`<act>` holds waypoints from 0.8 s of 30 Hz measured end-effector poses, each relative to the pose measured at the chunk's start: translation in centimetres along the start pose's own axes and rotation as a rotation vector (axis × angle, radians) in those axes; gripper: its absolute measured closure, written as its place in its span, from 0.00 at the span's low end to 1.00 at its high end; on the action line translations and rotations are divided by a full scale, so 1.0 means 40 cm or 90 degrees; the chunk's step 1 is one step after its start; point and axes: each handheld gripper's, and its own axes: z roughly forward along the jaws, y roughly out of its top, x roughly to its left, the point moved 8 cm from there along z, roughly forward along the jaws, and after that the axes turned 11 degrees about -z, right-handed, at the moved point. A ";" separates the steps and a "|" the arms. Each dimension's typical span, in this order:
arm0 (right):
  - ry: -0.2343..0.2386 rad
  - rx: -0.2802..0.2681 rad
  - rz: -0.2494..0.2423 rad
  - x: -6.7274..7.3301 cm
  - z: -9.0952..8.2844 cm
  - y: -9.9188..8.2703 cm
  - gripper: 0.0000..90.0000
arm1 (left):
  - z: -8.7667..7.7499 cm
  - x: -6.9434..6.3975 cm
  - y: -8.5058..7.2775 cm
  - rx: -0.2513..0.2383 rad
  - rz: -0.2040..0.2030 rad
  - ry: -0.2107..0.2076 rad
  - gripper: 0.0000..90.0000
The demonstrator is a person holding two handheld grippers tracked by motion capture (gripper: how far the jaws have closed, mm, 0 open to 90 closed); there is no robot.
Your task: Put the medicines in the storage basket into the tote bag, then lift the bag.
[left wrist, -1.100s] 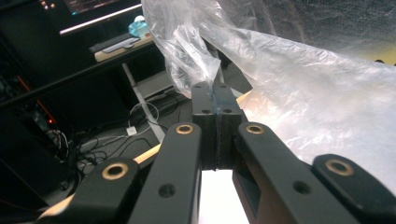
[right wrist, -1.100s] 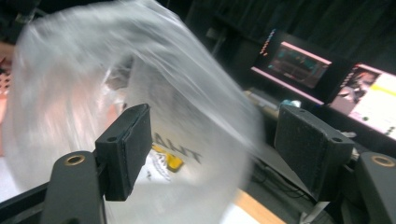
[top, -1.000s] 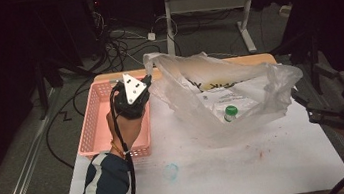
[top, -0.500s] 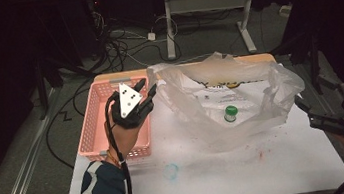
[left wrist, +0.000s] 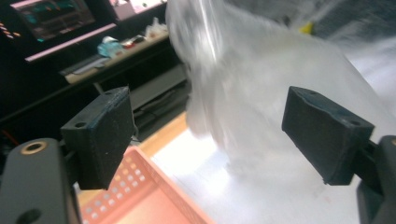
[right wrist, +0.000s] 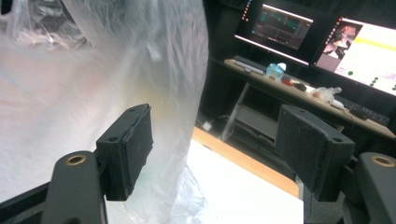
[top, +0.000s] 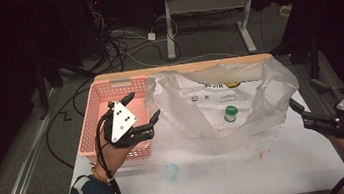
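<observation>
**Both grippers open beside clear plastic bag on white table**

Left gripper [top: 143, 112], seen from the high view: jaws spread wide w/ nothing between them, having just been opening; in the left gripper view the two black pads [left wrist: 100, 135] stand well apart, w/ bare tabletop and the bag's blurred side beyond the gap. The gripper sits over the near right corner of the pink basket [top: 97, 117], its tips just short of the bag's left edge, not touching as far as can be told. Right gripper [top: 299, 112]: jaws also wide, gripping nothing; in the right gripper view the bag's film hangs just beside and behind the left-hand pad [right wrist: 128, 149], but contact can't be made out. From above, this gripper points at the bag's right edge from the table's right side.

The clear plastic bag [top: 192, 109] lies crumpled at the table's centre-rear, its mouth puffed upward, just beside the basket. Inside, a bottle w/ a green cap [top: 231, 112] shows through the film, plus printed packaging too blurred to read. The white table [top: 271, 174] carries a small blue-green smudge [top: 171, 170] near the front edge and faint reddish marks [top: 258, 153] to the right. Cables run over the floor beyond the table.
</observation>
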 end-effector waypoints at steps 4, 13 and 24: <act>-0.001 0.016 0.003 -0.001 0.014 -0.020 0.32 | -0.031 -0.006 -0.021 0.003 -0.011 -0.028 0.14; 0.011 0.023 0.001 0.018 0.024 -0.040 0.30 | -0.051 -0.041 -0.067 0.031 0.024 -0.040 0.14; 0.020 0.021 -0.005 0.043 0.016 -0.089 0.26 | -0.041 -0.025 -0.161 0.084 0.037 -0.014 0.10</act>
